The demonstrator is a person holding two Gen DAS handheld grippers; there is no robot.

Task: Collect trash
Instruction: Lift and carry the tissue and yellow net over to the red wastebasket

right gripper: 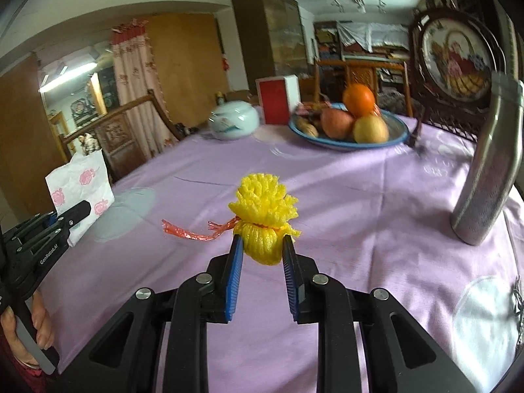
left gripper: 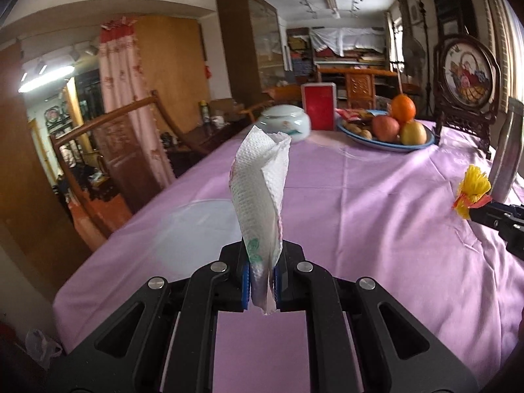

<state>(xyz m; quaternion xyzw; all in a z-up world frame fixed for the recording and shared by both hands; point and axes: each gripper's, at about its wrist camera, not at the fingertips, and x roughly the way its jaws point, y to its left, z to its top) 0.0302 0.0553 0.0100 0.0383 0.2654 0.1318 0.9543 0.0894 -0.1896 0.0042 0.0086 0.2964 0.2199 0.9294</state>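
Presently, a crumpled white paper napkin [left gripper: 260,196] is clamped upright in the left gripper [left gripper: 262,281], raised above the purple tablecloth [left gripper: 376,203]. A yellow foam fruit net tied with red ribbon [right gripper: 263,226] is pinched in the right gripper [right gripper: 262,255], also above the cloth. Farther back on the cloth, a blue-rimmed fruit plate [right gripper: 398,131] is seen.

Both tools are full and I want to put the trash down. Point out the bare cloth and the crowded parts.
The tablecloth lies bare across the near middle, between the left tool with its paper towel and the steel flask. The far end is crowded: white jar, red box, fruit plate. The right tool grips the yellow foam net.
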